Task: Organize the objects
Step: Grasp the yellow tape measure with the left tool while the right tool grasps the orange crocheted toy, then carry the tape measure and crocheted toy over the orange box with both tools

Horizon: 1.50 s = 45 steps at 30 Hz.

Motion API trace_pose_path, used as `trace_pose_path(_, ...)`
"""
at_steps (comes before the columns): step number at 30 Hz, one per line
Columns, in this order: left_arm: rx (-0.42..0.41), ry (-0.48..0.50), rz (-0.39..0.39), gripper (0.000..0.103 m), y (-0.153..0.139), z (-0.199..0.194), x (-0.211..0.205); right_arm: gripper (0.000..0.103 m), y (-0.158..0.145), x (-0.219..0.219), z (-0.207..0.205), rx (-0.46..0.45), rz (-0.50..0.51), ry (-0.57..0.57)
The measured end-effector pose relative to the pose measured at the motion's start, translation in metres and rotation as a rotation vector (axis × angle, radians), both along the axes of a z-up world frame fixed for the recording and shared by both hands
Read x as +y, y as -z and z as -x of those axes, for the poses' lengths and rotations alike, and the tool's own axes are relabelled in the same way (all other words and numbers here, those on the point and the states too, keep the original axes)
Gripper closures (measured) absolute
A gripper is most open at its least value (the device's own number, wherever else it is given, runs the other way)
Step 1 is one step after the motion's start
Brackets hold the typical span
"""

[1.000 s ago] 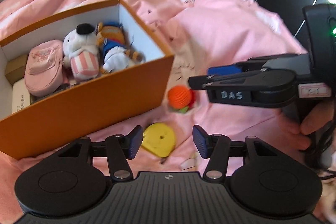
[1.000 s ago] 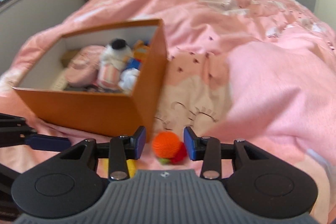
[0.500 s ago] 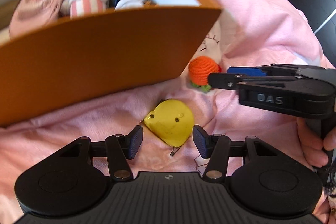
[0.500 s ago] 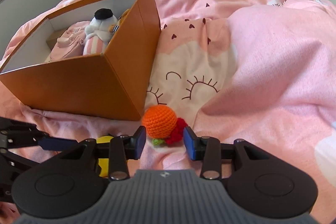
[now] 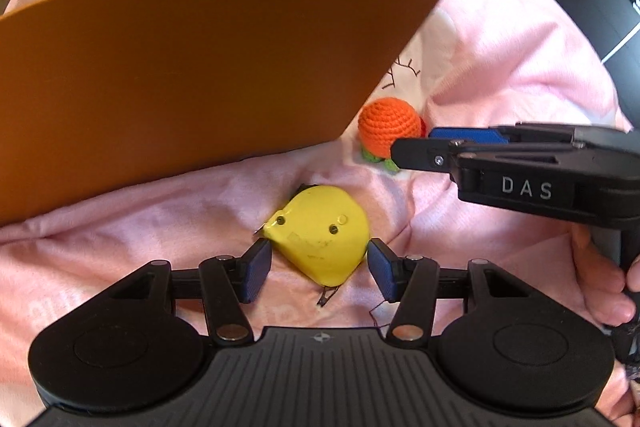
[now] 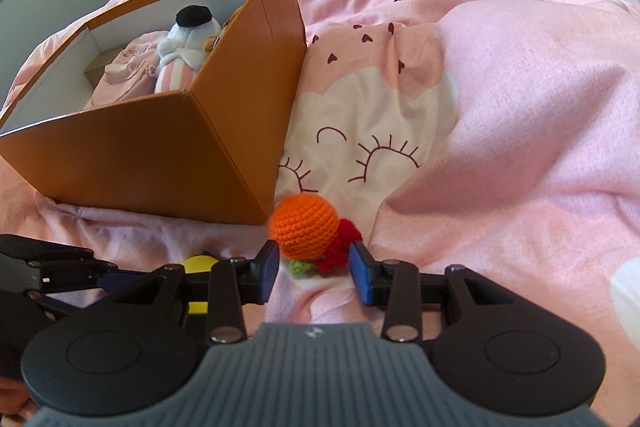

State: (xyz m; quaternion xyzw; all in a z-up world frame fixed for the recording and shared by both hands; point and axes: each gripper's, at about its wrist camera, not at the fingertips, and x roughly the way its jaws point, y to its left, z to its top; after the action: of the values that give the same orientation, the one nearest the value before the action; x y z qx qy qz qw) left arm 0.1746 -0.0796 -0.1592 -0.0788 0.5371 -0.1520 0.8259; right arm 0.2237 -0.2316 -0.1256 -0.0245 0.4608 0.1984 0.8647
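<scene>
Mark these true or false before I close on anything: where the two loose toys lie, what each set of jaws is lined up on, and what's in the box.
1. The yellow toy lies on the pink bedding, outside the orange box. True.
2. The left gripper is clamped on the orange crochet ball. False: its jaws stand open either side of the yellow toy.
3. The right gripper has open jaws flanking the crochet ball. True.
4. The box is empty. False: plush toys sit inside.
5. The crochet ball rests inside the box. False: it lies by the box's corner.
</scene>
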Motion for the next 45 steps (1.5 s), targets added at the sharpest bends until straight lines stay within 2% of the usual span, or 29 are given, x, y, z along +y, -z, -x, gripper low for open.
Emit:
trace_pose_path(2,0.001,-0.006,-0.003,0.034,0.0,-0.001,-0.002,0.062,0.0,0.0,-0.001,0.001,-0.004,-0.001)
trace_pose_path(9,0.011,-0.085,0.035,0.034,-0.004,-0.013,0.0,0.062,-0.005,0.002,-0.011,-0.016,-0.02,-0.001)
trace_pose_path(16,0.015,-0.061,-0.048,0.031,-0.003,-0.016,-0.013,0.062,-0.009,0.012,-0.019,-0.05,0.024,-0.06)
trace_pose_path(23,0.028,-0.101,-0.038,0.04,-0.004,-0.012,0.0,0.057,0.001,0.023,-0.024,-0.044,0.066,-0.123)
trace_pose_path(28,0.025,-0.103,-0.016,0.04,-0.008,-0.006,0.01,0.056,0.008,0.028,-0.031,-0.046,0.114,-0.123)
trace_pose_path(32,0.024,-0.1,0.005,0.041,-0.013,-0.001,0.02,0.06,0.013,0.028,-0.036,-0.03,0.143,-0.096)
trace_pose_path(39,-0.029,-0.044,0.034,0.041,-0.036,0.017,0.04,0.061,-0.002,0.022,-0.027,-0.045,0.115,-0.082)
trace_pose_path(45,-0.126,0.0,0.058,0.041,-0.068,0.042,0.052,0.061,-0.037,0.015,-0.005,-0.122,0.107,-0.082)
